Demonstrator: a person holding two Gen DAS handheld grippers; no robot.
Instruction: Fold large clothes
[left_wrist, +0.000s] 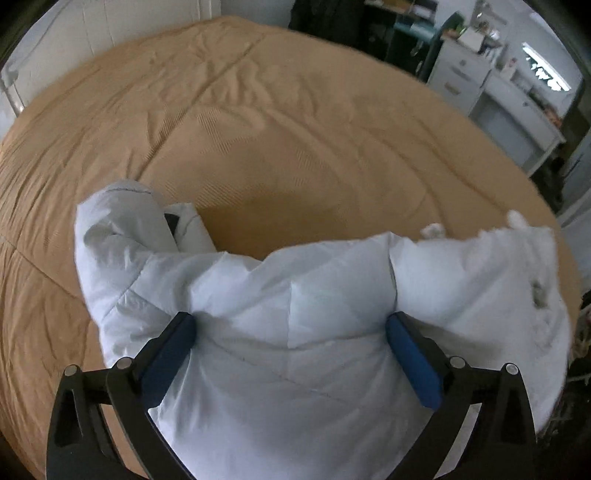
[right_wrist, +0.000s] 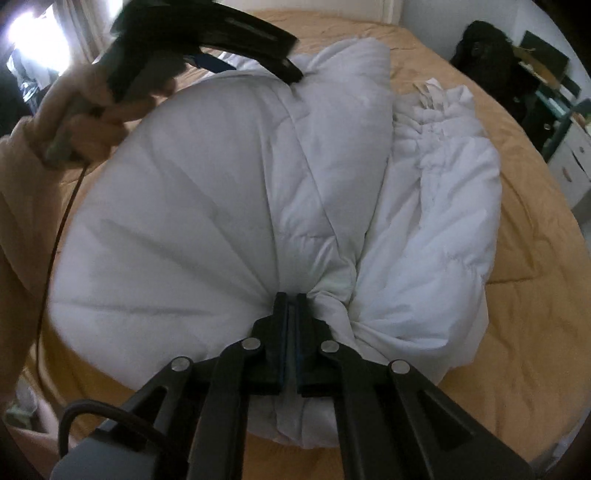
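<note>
Across the tan bed (left_wrist: 258, 110) the white puffer coat (right_wrist: 229, 192) lies beneath the wide-open left gripper (left_wrist: 291, 332), its gathered edge pinched in the right gripper (right_wrist: 291, 306).

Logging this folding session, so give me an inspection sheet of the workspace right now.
Surface: bed under a wrinkled tan cover.
Job's things: white puffy coat bunched up on the bed, one sleeve lying out to the side.
Clutter: nothing seen on the bed.
Grippers: left gripper jaws wide open over the coat; right gripper shut on gathered coat fabric.
Cables: dark cable hanging below the person's hand.
Surroundings: white drawers, dark shelving.
</note>
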